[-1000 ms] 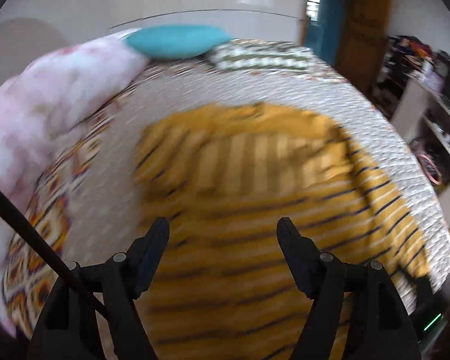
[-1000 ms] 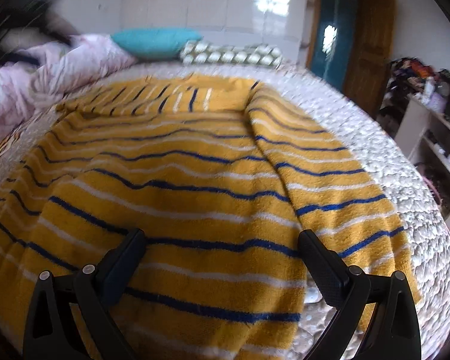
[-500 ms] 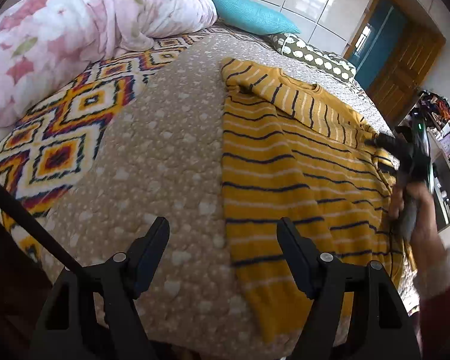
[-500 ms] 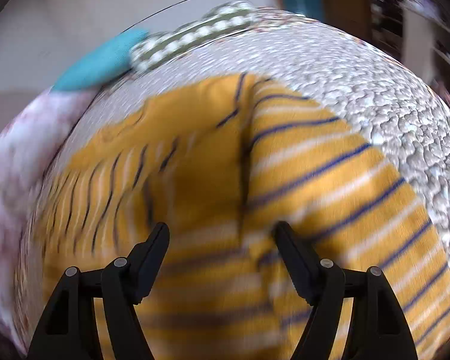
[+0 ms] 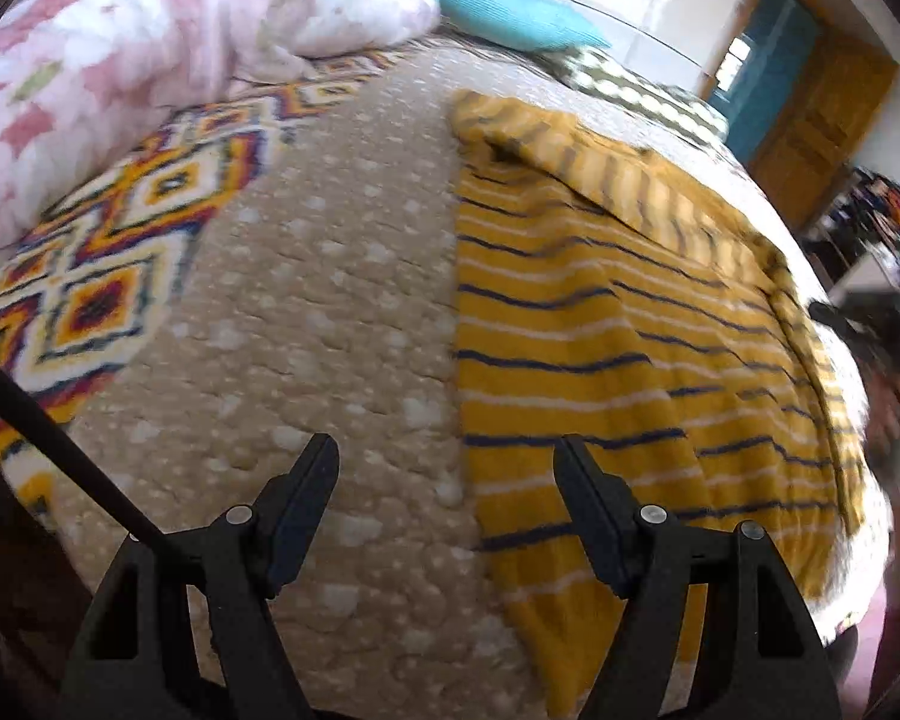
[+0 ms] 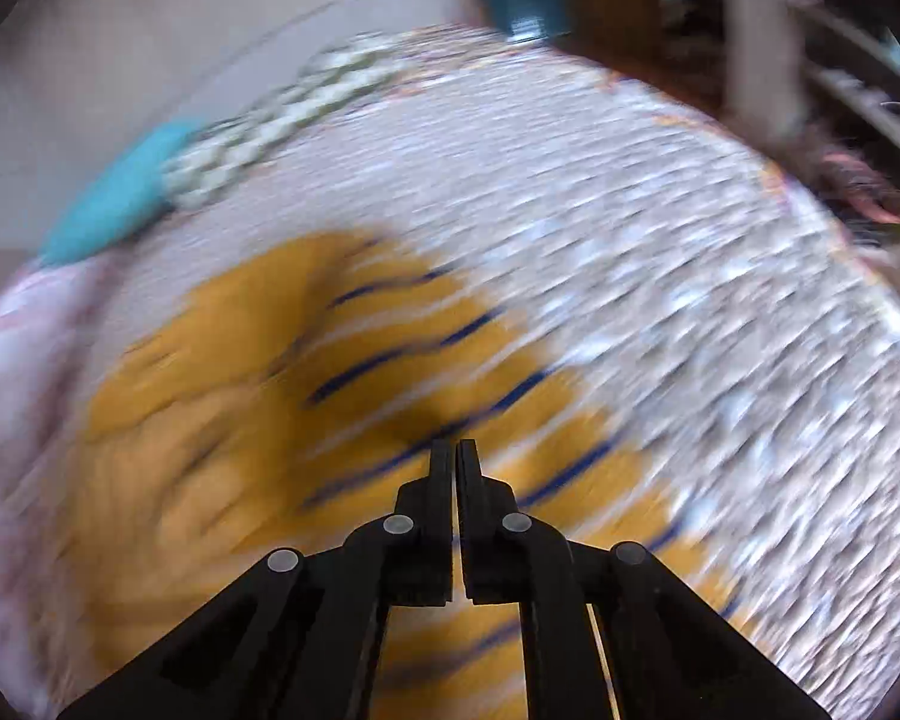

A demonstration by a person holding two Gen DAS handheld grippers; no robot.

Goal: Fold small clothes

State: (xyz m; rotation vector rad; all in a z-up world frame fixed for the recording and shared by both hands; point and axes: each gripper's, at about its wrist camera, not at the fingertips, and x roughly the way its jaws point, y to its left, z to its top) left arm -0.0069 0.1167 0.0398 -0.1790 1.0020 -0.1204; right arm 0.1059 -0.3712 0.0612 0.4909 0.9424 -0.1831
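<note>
We are folding the yellow striped sweater [image 5: 618, 360], which lies spread on the quilted bed cover [image 5: 330, 300] with its left edge already turned in to a straight line. In our judgement the step in hand is bringing the right side across, and to do it well we should lift the pinched edge only a little, carry it level toward the middle, and lay it down parallel to the left edge so no wrinkle gets trapped underneath. Our right tongs [image 6: 455, 450] are clenched, fingertips pressed together over the sweater's right part; the view is smeared by motion, so we cannot tell for sure whether fabric sits between them. Our left tongs [image 5: 447, 462] are released and spread wide, holding nothing, straddling the sweater's left edge above the bed cover, ready to pin the cloth. A pink floral duvet [image 5: 150, 60] and a teal pillow [image 5: 510, 6] lie beyond.
</note>
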